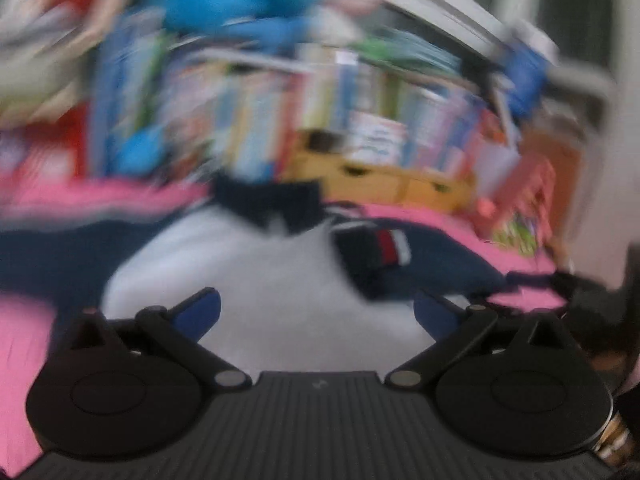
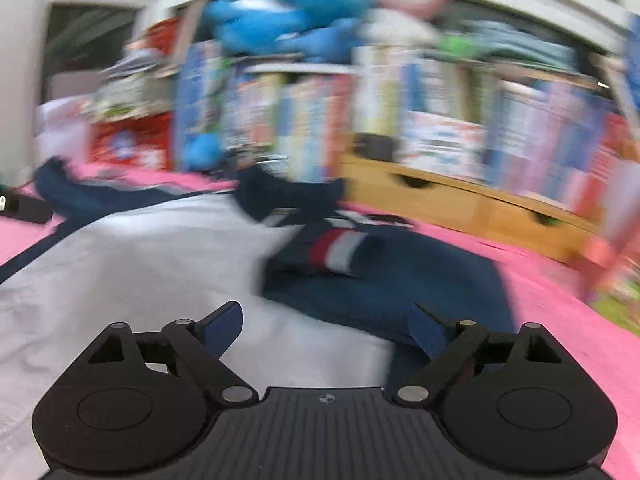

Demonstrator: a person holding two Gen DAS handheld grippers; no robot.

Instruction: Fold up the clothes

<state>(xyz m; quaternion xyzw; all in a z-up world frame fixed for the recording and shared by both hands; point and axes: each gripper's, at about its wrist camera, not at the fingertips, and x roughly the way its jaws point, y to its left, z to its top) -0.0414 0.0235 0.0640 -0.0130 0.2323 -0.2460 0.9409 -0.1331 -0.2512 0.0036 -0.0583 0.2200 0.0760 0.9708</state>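
The white-and-navy shirt (image 2: 152, 264) lies flat on the pink tabletop (image 2: 560, 300) ahead of both tongs, its folded navy sleeve (image 2: 384, 280) nearer the right tongs (image 2: 328, 328); left tongs (image 1: 316, 312) also spread wide, holding nothing

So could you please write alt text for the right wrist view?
Open tongs hang empty above a white and navy top, one sleeve folded across it, on a pink bedspread. Blurred books and a wooden drawer box stand behind.
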